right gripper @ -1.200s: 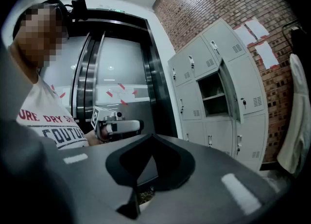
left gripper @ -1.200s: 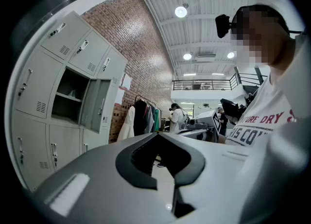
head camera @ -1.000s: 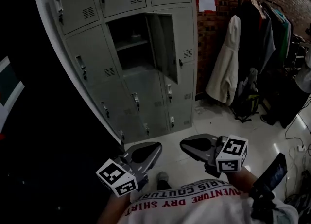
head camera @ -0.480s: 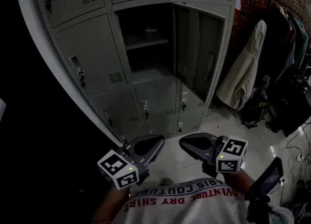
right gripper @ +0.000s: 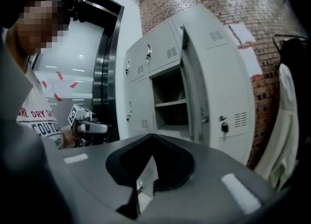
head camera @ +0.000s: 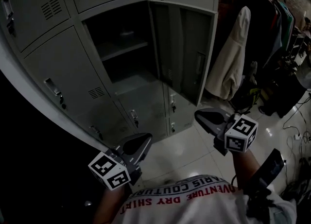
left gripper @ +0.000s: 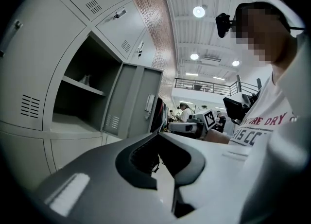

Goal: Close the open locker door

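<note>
Head view looks steeply down at a grey locker bank (head camera: 58,72), whose open locker door (head camera: 187,48) swings outward at about 12 o'clock in the frame, hinged on the right edge of its compartment (head camera: 121,58) and standing roughly square to the locker front. Inside, a shelf (head camera: 119,49) carries a small object (head camera: 127,33) too dim to identify. The left gripper (head camera: 145,141) sits at 7 o'clock over the pale tiled floor (head camera: 180,145), its jaws pressed together with nothing between them. The right gripper (head camera: 200,116) is at 4 o'clock, a little higher and just below the door's lower corner but apart from it, its jaws likewise closed and empty. A pale coat (head camera: 233,58) hangs at 2 o'clock beside darker clothes (head camera: 272,28). In the left gripper view, the left gripper's (left gripper: 158,138) tips meet, with the door (left gripper: 138,101) at 11 o'clock beyond them. In the right gripper view, the right gripper's (right gripper: 153,138) tips also meet, with the door (right gripper: 214,87) at 1 o'clock.
</note>
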The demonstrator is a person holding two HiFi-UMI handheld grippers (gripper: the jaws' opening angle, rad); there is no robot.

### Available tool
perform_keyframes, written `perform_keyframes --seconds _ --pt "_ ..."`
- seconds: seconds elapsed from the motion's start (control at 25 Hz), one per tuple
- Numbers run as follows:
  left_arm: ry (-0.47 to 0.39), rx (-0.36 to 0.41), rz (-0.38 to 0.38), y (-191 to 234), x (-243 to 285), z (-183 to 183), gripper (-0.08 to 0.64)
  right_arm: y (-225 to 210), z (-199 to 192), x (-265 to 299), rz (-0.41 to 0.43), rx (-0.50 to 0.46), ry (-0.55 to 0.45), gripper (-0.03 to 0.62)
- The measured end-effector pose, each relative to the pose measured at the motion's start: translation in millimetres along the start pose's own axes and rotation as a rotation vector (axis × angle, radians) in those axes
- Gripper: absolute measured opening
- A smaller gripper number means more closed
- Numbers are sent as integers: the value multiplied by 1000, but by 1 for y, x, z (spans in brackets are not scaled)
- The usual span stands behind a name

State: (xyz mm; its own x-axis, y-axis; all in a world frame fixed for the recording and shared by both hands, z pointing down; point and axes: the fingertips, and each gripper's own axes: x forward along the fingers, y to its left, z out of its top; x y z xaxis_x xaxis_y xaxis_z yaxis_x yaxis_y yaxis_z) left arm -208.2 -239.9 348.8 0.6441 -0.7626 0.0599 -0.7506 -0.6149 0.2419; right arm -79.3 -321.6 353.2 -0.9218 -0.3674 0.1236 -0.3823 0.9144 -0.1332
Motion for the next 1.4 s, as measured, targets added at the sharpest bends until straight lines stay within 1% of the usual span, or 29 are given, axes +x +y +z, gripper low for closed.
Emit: perform_keyframes --seconds 0.12,0.2,0.32,0.4,0.52,0.68,0.92,1.04,1.2,1.32,1.4 --pt "-3 3 2 14 2 3 5 -72 24 -18 -184 -57 -46 -3" --pt "-1 8 2 24 4 5 5 -115 39 -28 -294 -87 -55 -3" --pt "9 9 -6 35 7 6 5 -153 62 -33 -392 -116 -78 -3" --pt "11 18 -22 37 10 10 5 -164 76 -29 -413 -128 -96 -3" --pt "8 25 -40 42 17 16 5 -169 91 -14 -399 -137 -112 -3" --pt "13 5 -55 52 25 17 5 -164 92 10 -378 -189 -76 -3" --pt "10 9 -83 59 35 24 5 -151 89 23 -332 -183 -70 -5" --pt "6 9 -94 60 37 26 5 -131 86 29 -285 -189 -71 -5" --pt "6 3 -101 60 38 22 5 -90 86 45 -185 -199 -98 -4" --pt "8 -4 -107 58 36 18 5 -65 84 58 -136 -248 -91 -4" --pt "10 -9 -103 57 32 15 5 -47 84 71 -85 -252 -93 -5"
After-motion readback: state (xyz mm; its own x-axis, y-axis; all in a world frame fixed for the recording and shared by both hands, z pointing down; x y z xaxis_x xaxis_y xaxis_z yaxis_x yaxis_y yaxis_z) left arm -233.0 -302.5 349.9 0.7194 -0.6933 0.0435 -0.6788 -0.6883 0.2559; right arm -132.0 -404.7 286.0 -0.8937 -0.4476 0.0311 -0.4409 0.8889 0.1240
